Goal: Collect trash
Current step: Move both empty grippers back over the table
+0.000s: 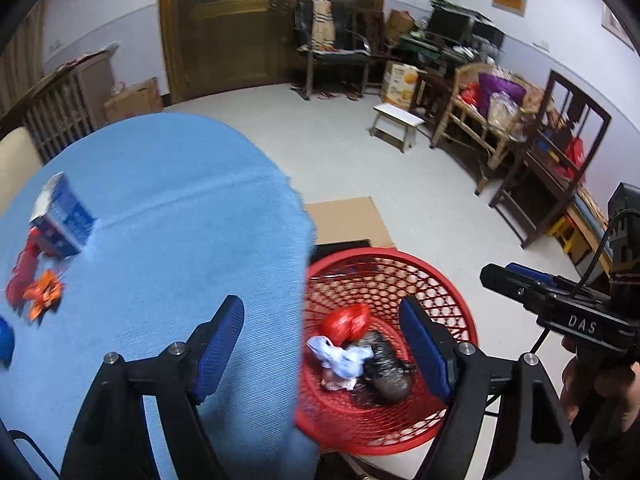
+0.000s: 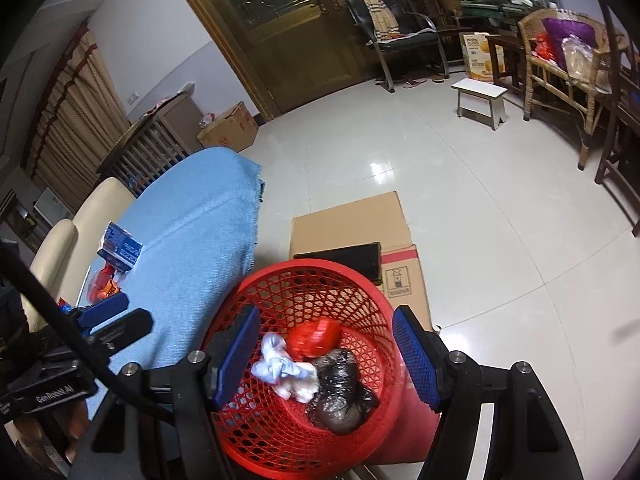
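Observation:
A red mesh basket stands on the floor beside the blue-clothed table. In it lie a red bag, a white-blue crumpled wad and a black bag. On the table lie a blue-white carton, a red wrapper and an orange wrapper. My left gripper is open and empty, straddling the table edge and basket. My right gripper is open and empty above the basket.
Flattened cardboard and a black flat object lie on the floor behind the basket. A white stool, wicker chair, wooden door and boxes stand farther off. A cream chair sits behind the table.

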`<state>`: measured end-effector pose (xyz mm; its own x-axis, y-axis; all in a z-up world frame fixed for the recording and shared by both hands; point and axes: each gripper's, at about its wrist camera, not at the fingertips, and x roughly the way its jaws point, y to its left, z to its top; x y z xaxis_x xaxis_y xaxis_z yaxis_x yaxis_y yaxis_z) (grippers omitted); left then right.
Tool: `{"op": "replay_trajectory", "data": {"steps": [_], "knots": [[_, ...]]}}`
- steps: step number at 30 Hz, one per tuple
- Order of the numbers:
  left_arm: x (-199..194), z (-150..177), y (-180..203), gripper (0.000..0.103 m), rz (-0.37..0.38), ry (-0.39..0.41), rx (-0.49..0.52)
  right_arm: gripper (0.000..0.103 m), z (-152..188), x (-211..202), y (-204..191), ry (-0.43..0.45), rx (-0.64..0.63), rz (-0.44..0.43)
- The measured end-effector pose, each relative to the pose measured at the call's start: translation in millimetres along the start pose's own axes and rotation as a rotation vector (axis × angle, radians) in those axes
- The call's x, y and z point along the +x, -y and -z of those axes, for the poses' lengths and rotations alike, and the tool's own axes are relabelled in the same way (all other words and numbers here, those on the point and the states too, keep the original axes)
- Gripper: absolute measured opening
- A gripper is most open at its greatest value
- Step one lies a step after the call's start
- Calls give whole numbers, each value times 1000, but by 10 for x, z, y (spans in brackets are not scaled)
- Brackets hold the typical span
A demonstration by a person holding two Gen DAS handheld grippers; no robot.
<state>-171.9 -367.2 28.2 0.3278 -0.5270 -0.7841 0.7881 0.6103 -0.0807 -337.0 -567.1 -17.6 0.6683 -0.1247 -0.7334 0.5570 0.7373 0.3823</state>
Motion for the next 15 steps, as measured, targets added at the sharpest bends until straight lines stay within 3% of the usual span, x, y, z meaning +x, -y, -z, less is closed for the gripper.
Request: {"op": "replay_trajectory", "data": {"steps": [9, 15], "knots": [[-359, 490, -798, 80, -127, 8, -133, 72, -7, 267, -608, -43, -93, -69], [-555, 840, -1389, 80, -204, 12, -269, 72, 43, 507, -1330, -95, -223, -134]]}}
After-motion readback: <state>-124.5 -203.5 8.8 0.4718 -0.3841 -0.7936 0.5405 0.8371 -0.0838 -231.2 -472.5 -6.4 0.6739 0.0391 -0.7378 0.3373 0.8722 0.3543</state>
